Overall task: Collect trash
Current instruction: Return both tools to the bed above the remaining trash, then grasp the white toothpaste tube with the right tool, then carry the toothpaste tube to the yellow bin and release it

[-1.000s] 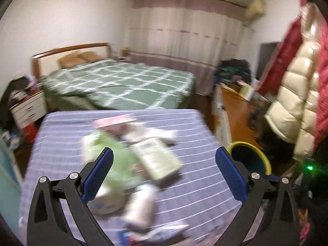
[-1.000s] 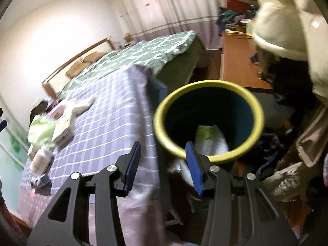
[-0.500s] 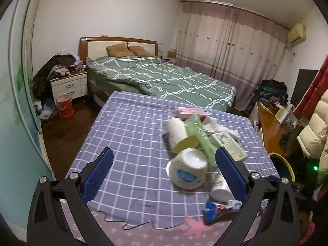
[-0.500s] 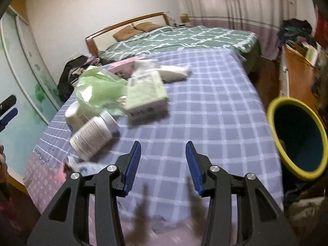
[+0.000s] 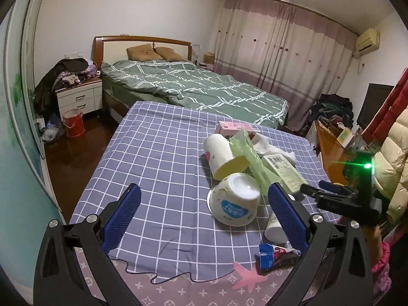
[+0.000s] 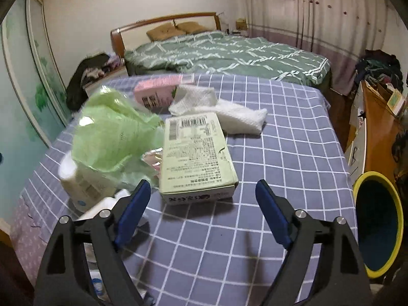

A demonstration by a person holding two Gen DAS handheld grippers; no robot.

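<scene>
Trash lies on a table with a purple checked cloth (image 5: 158,158): a white paper cup (image 5: 223,154), an overturned white bowl (image 5: 234,205), a green plastic bag (image 6: 112,137), a pale green carton (image 6: 196,150), a pink carton (image 6: 158,93), a white cloth (image 6: 219,109), a white bottle (image 5: 274,228) and a blue wrapper (image 5: 272,253). My left gripper (image 5: 201,214) is open and empty above the table's near edge. My right gripper (image 6: 201,214) is open and empty, just in front of the green carton; it also shows in the left wrist view (image 5: 339,199).
A blue bin with a yellow rim (image 6: 377,224) stands on the floor right of the table. A green-quilted bed (image 5: 193,89) lies behind the table. A wooden desk (image 6: 377,127) and hanging coats (image 5: 392,158) are on the right. A nightstand (image 5: 79,98) and red bucket (image 5: 74,127) are left.
My right gripper swung from over the bin back to the table, closed in on the green carton and opened wider. My left gripper turned left and drew back, staying open.
</scene>
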